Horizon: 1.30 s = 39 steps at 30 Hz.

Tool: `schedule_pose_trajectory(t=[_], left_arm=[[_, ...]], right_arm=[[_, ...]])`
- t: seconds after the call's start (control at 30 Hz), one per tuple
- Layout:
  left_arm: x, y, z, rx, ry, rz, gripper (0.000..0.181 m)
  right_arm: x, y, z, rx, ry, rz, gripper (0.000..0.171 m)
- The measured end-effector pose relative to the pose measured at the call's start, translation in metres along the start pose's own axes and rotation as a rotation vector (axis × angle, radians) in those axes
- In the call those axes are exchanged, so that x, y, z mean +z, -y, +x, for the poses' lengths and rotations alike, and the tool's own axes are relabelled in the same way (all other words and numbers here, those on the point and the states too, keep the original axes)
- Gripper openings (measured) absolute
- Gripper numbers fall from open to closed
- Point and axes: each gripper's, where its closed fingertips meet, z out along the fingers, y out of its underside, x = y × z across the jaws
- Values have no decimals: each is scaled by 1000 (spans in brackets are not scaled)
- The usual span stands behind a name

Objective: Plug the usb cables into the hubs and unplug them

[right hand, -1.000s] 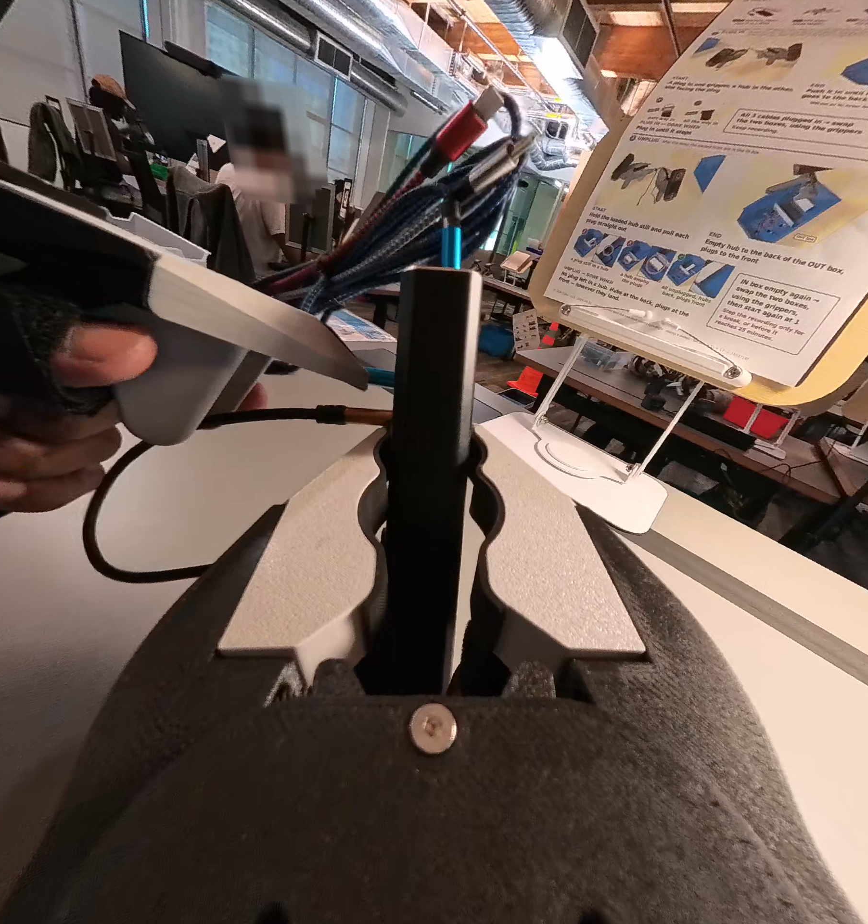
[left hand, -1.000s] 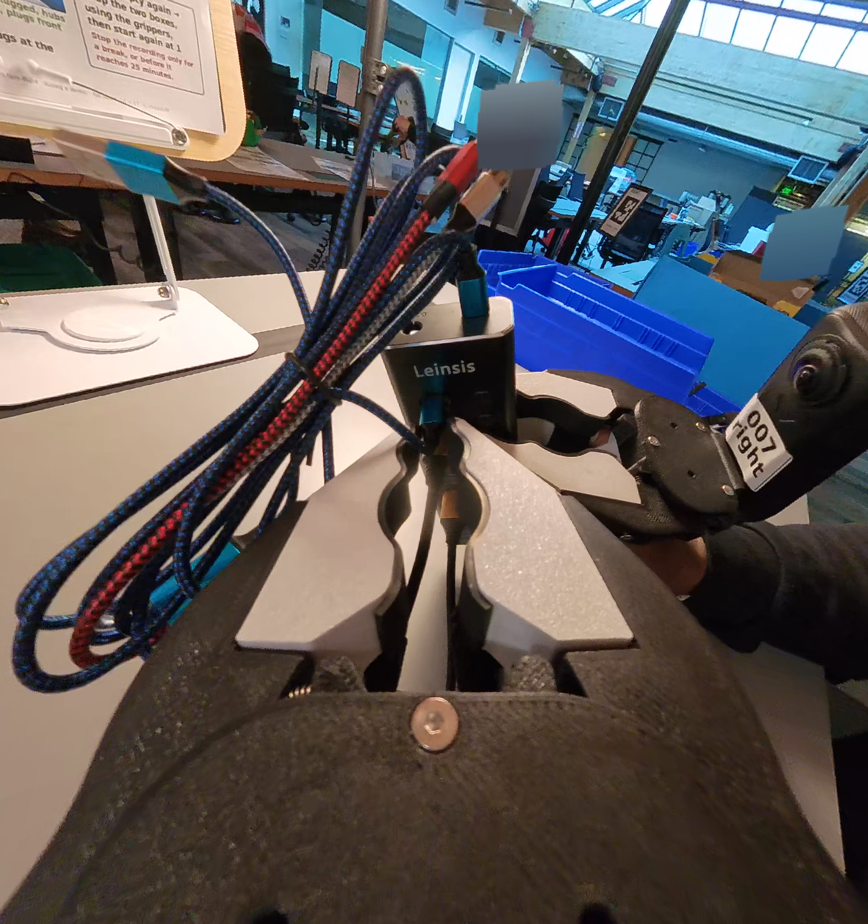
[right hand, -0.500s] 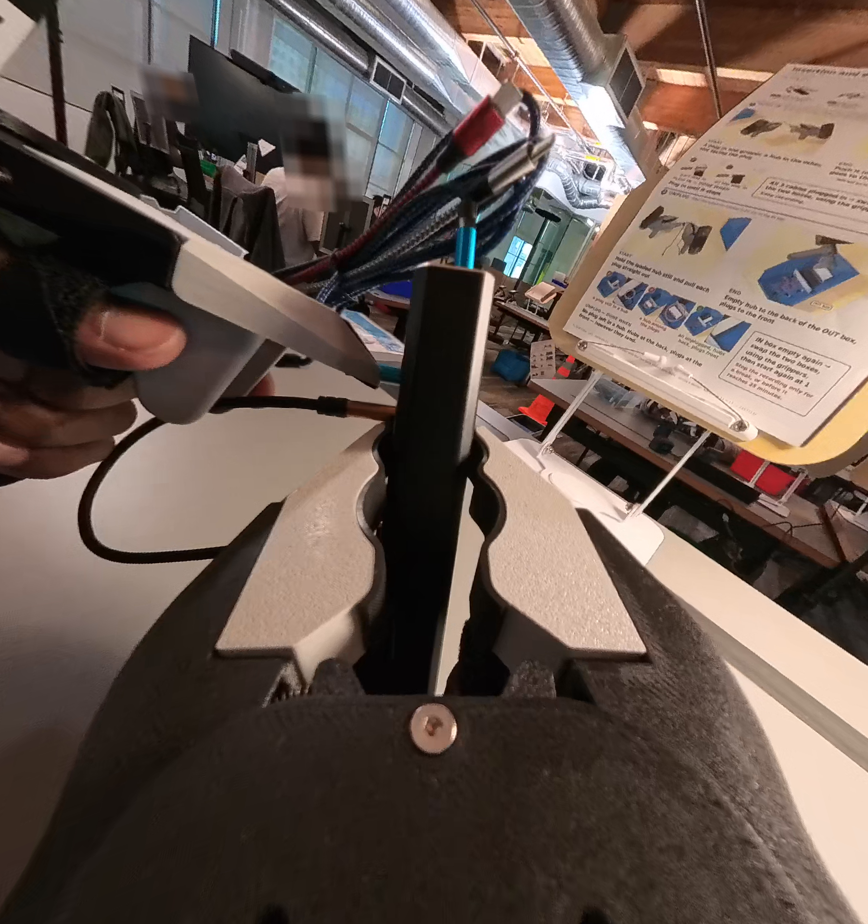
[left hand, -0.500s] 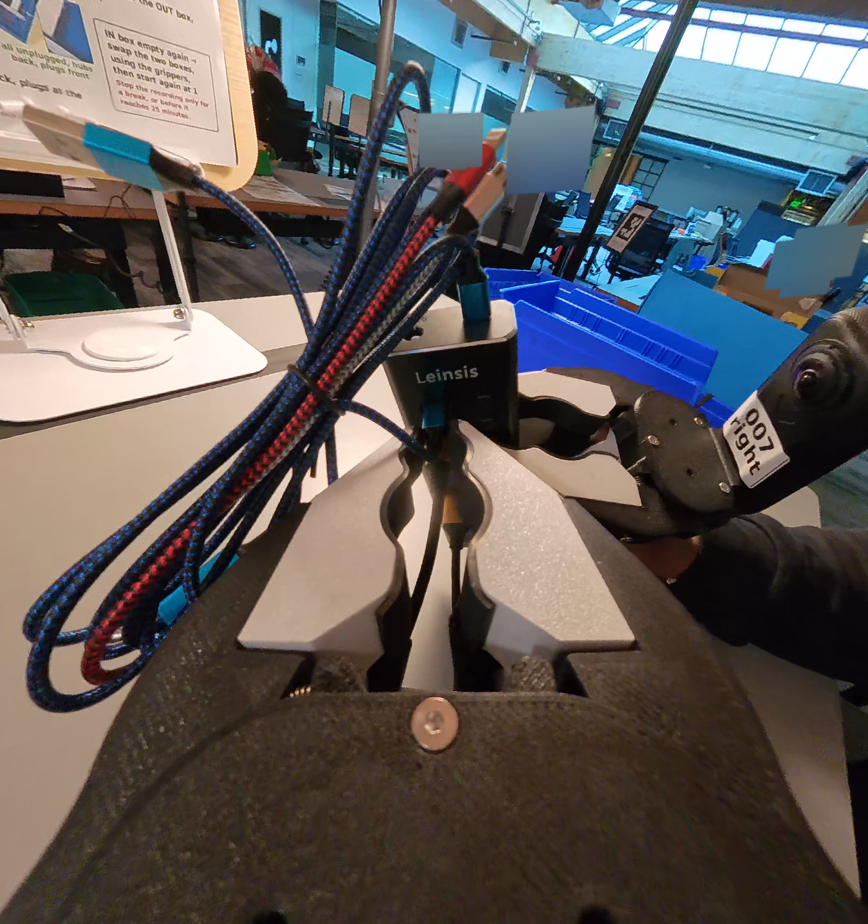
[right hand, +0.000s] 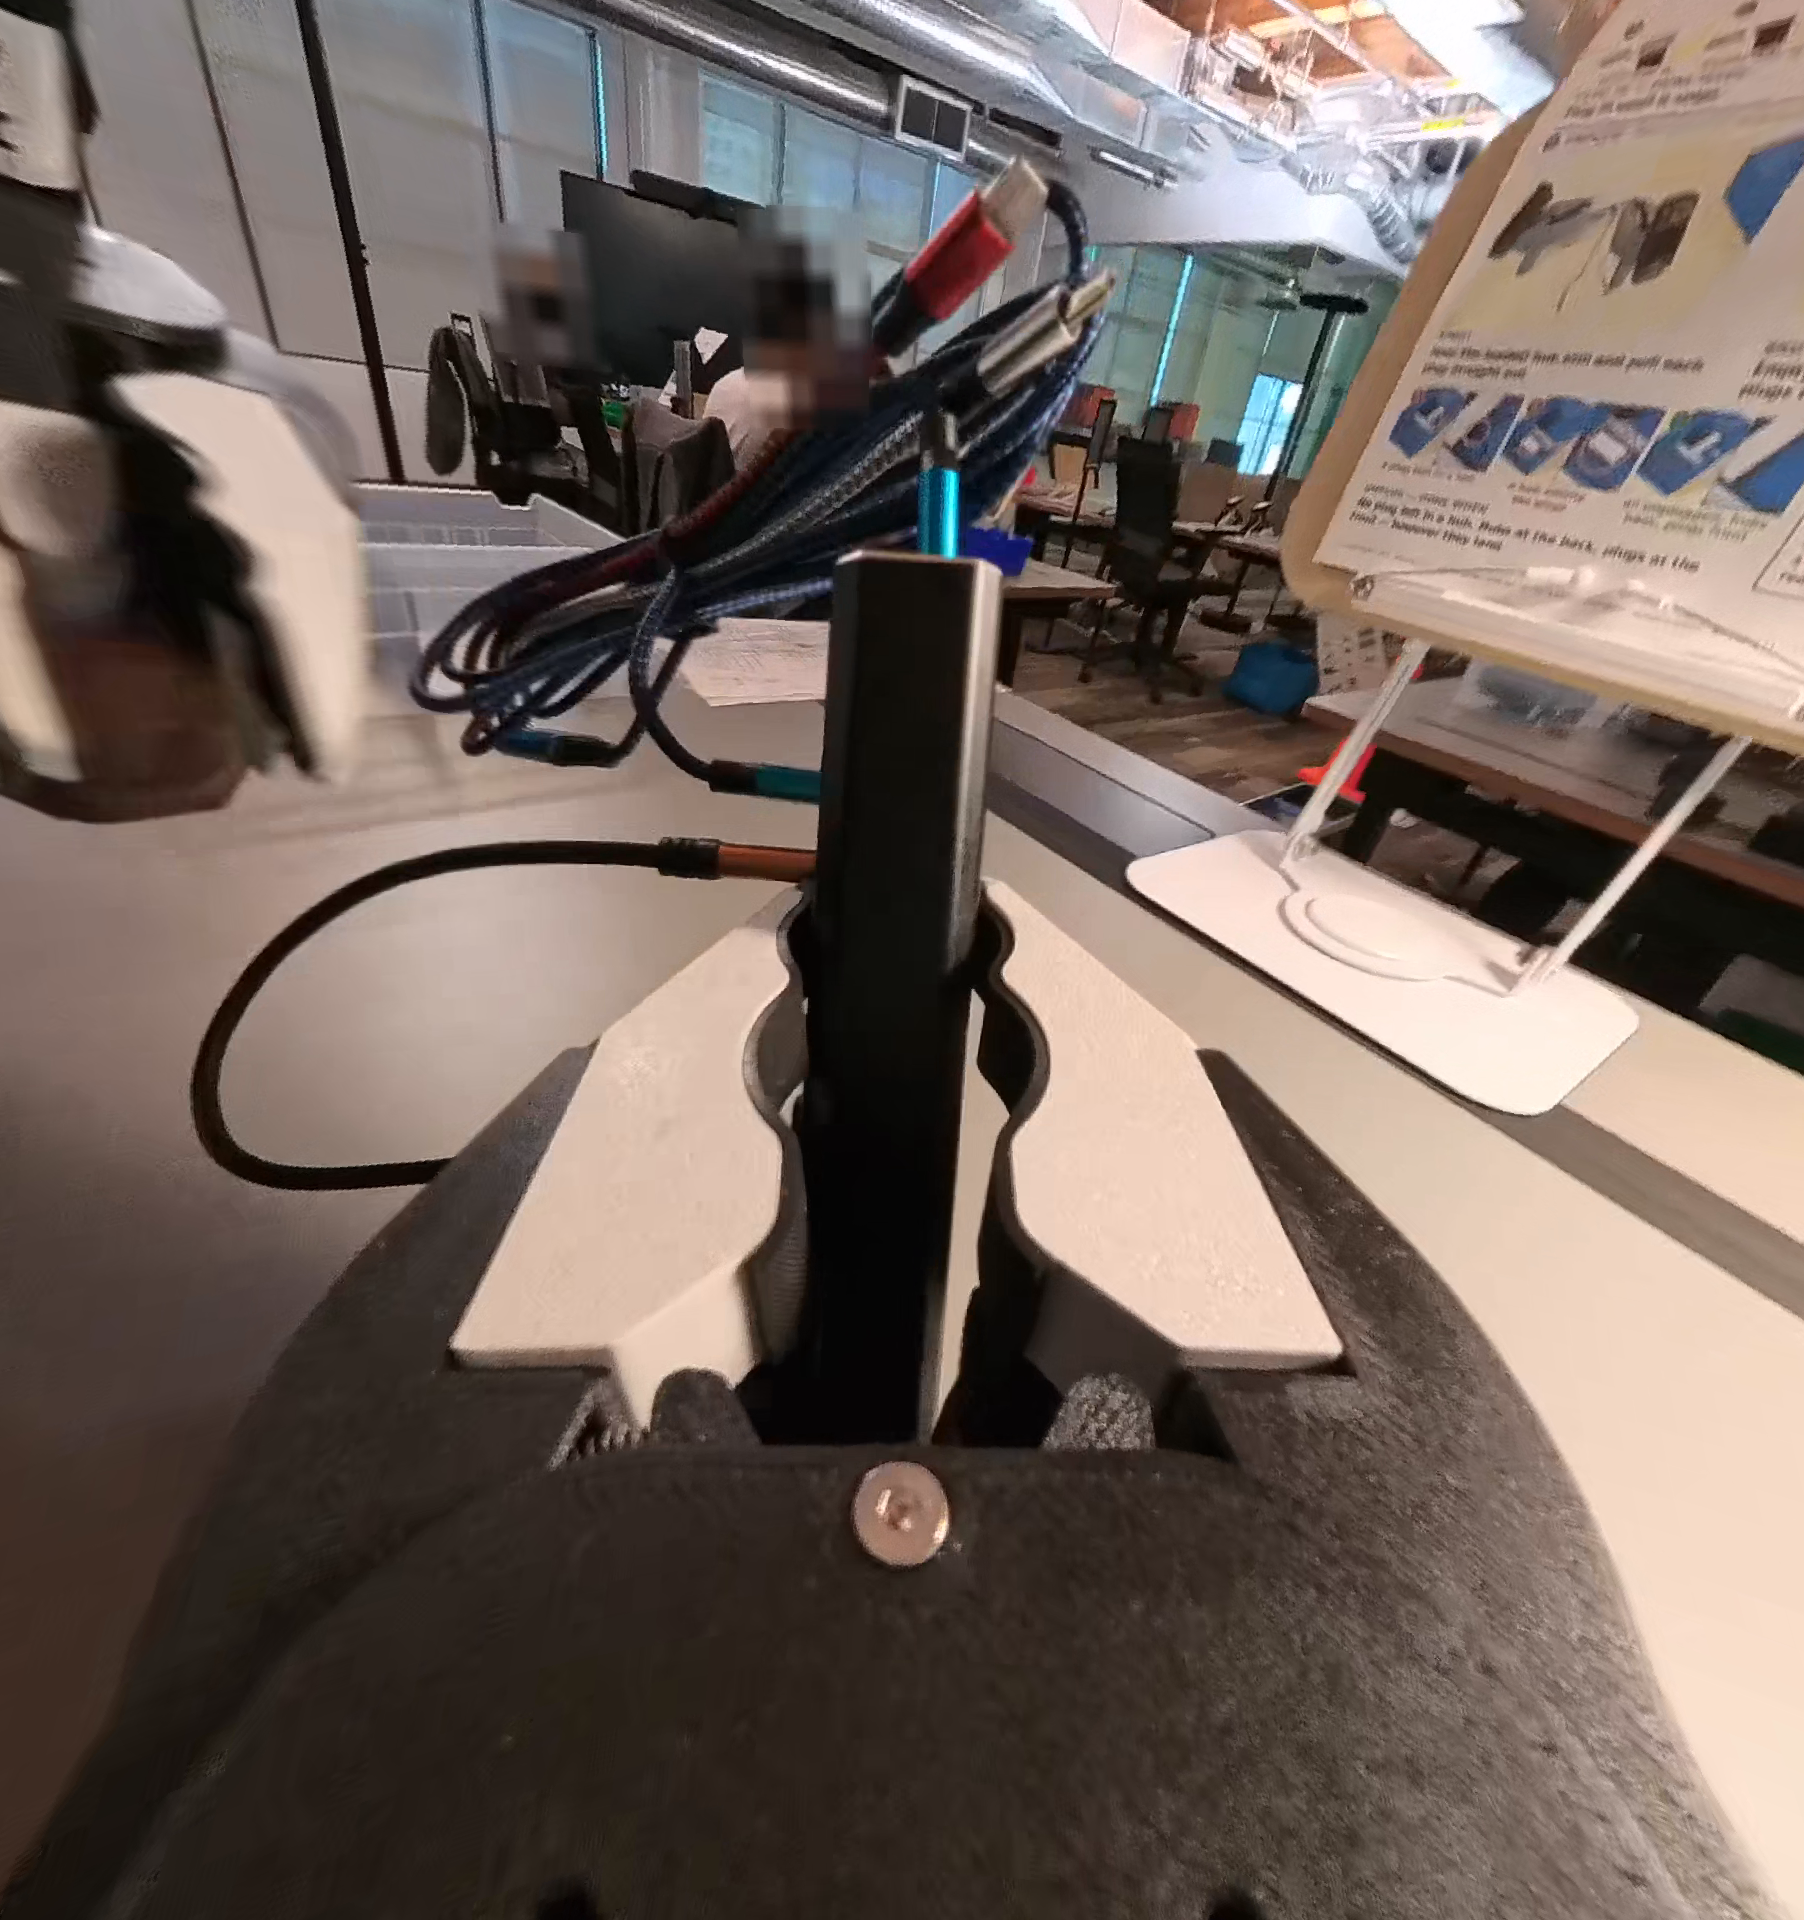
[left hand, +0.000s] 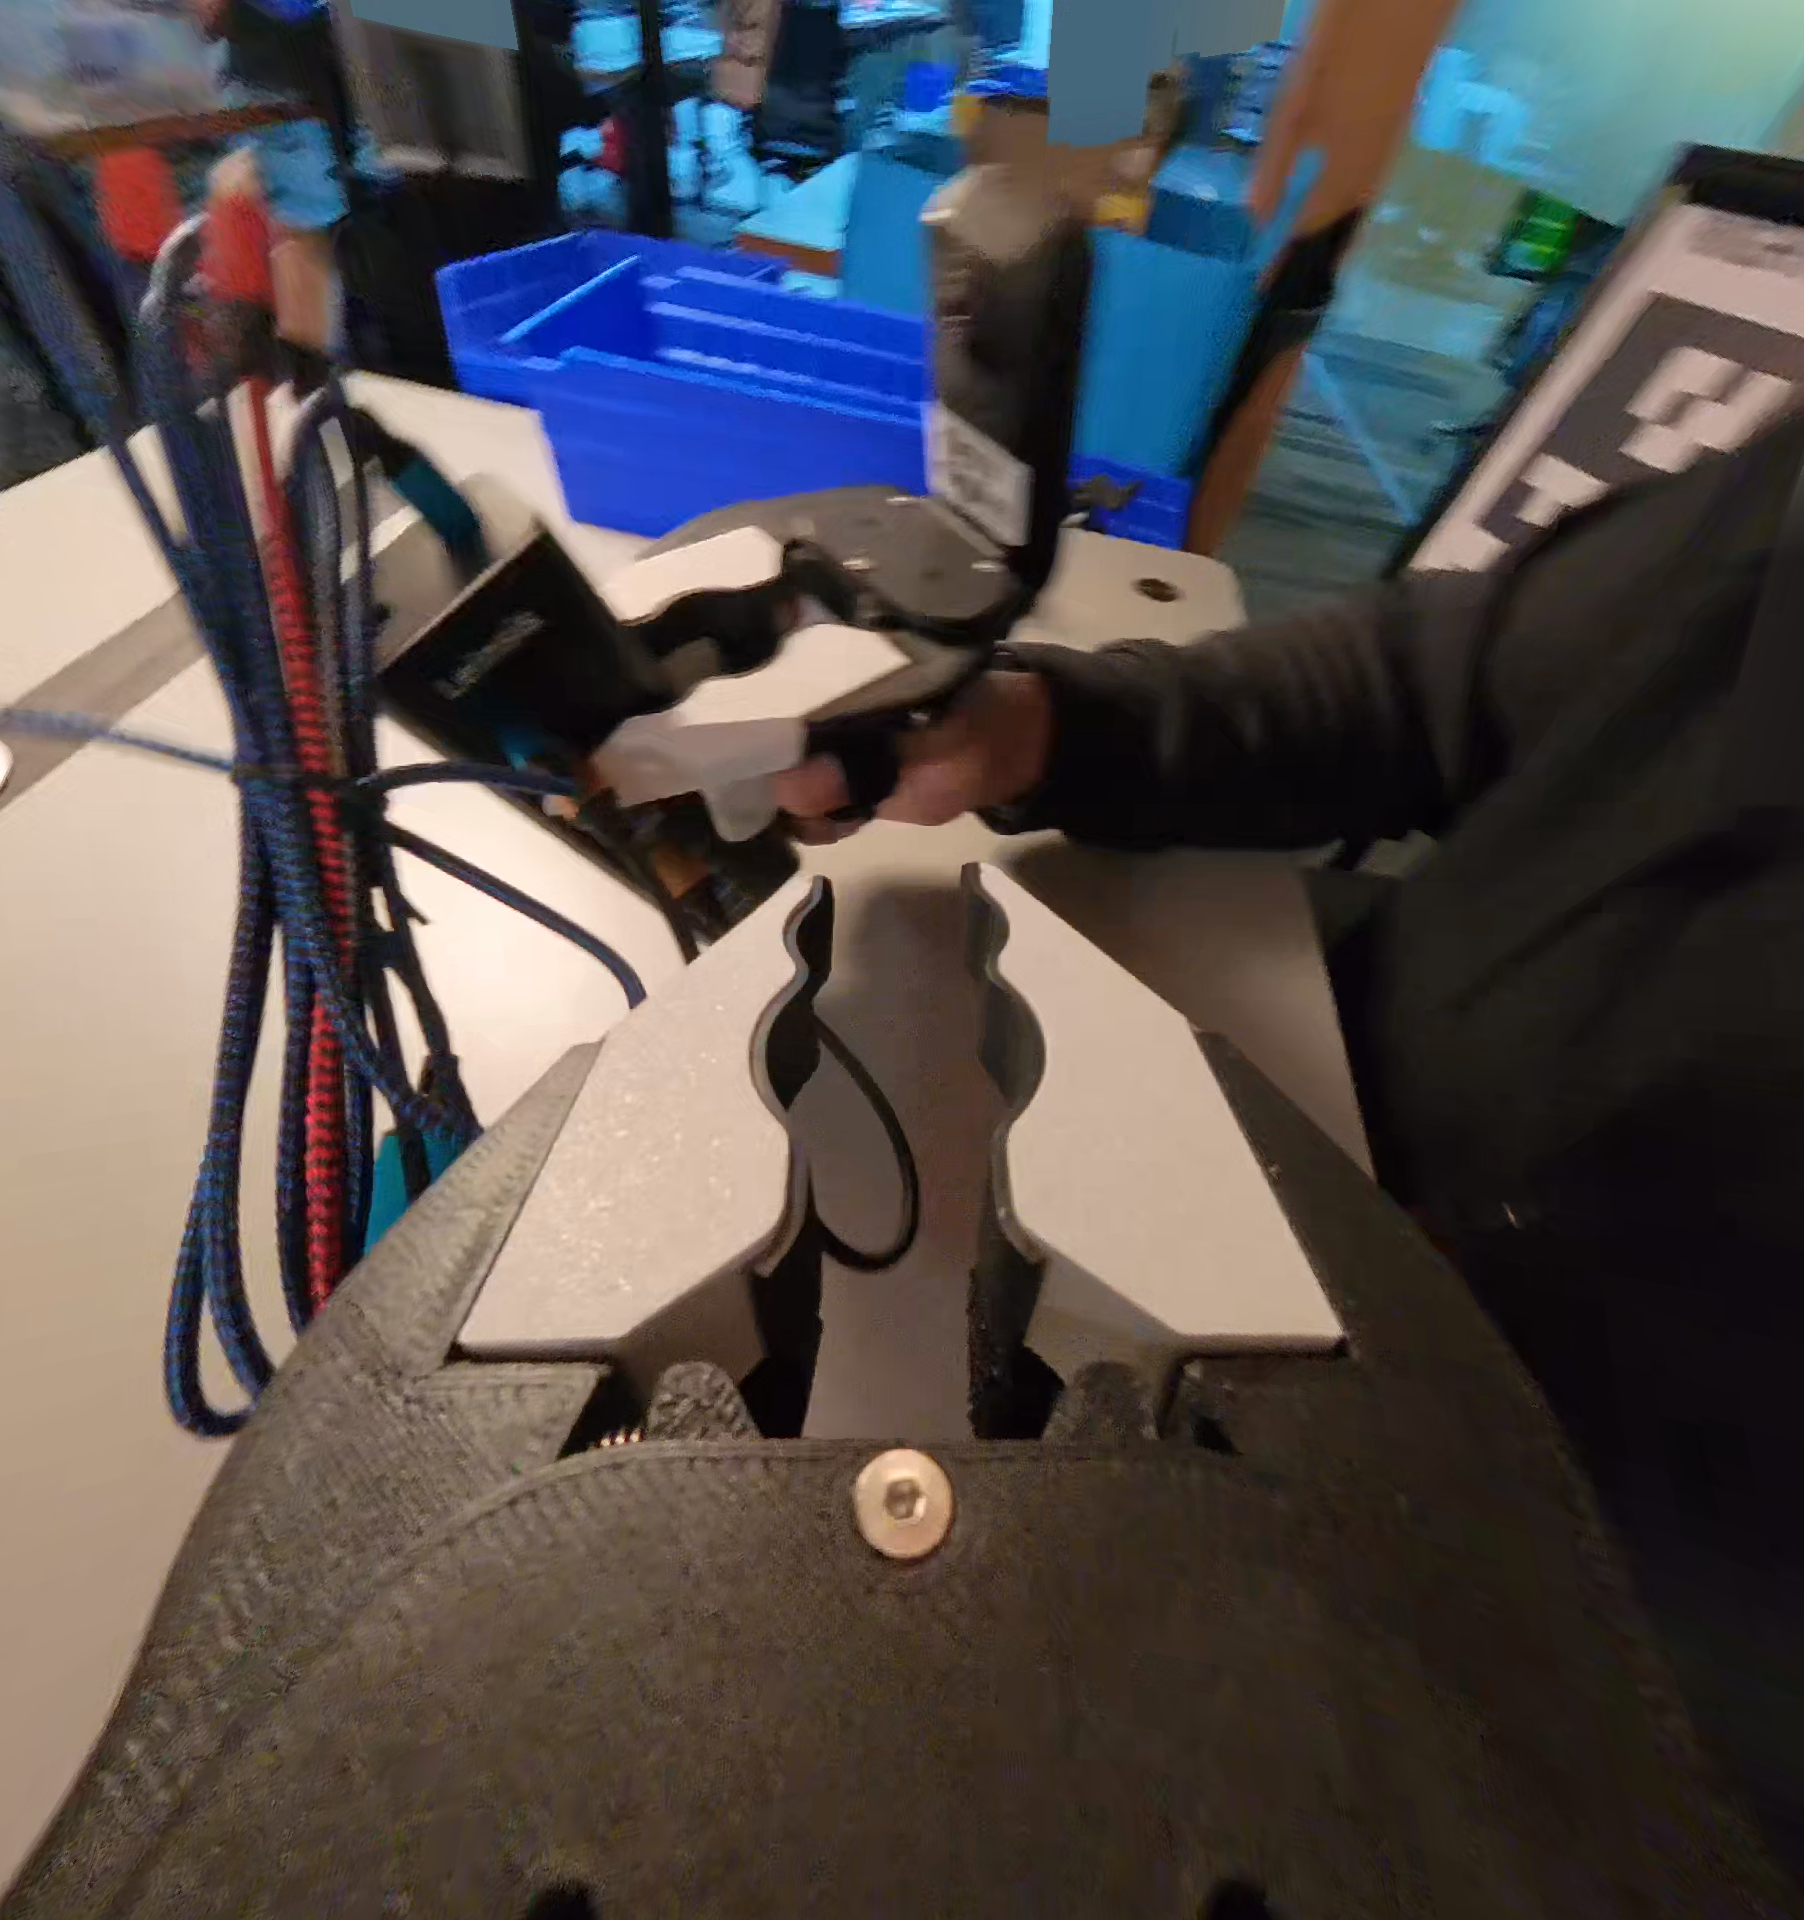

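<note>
1. Right hand-held gripper (right hand: pixel 893 925): fingers clamped on the black hub (right hand: pixel 903 852), which stands upright between them above the counter (right hand: pixel 1397 1299).
2. Left hand-held gripper (left hand: pixel 893 883): fingers apart, nothing between them; only a thin black cable (left hand: pixel 877 1164) loops across the gap beneath.
3. 1 blue plug (right hand: pixel 942 509) sits in the hub's top end; a copper-tipped black cable (right hand: pixel 441 883) enters its side.
4. Bundle of braided blue and red usb cables (left hand: pixel 295 831), tied at mid-length, hangs beside the hub.
5. Blue bin (left hand: pixel 690 384) at the counter's far edge; instruction sheet on a stand (right hand: pixel 1563 436) to the right.
</note>
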Motion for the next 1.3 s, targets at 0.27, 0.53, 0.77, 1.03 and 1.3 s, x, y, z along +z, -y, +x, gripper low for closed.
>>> schedule_pose_trajectory(t=[0.27,0.53,0.77,1.03,1.3], left_arm=[[-89,36,-76,270,532,237,32],[-69,-30,-99,425,551,-119,50],[-42,-60,-101,366,465,-243,42],[-31,-59,-103,397,480,-247,15],[-17,-30,-103,357,551,-63,8]], right_arm=[[-9,-10,-18,100,253,-49,27],[-17,-13,-46,112,441,-94,26],[-19,-15,-60,113,508,-118,26],[-17,-11,-39,183,420,-105,26],[-16,5,2,503,301,2,27]])
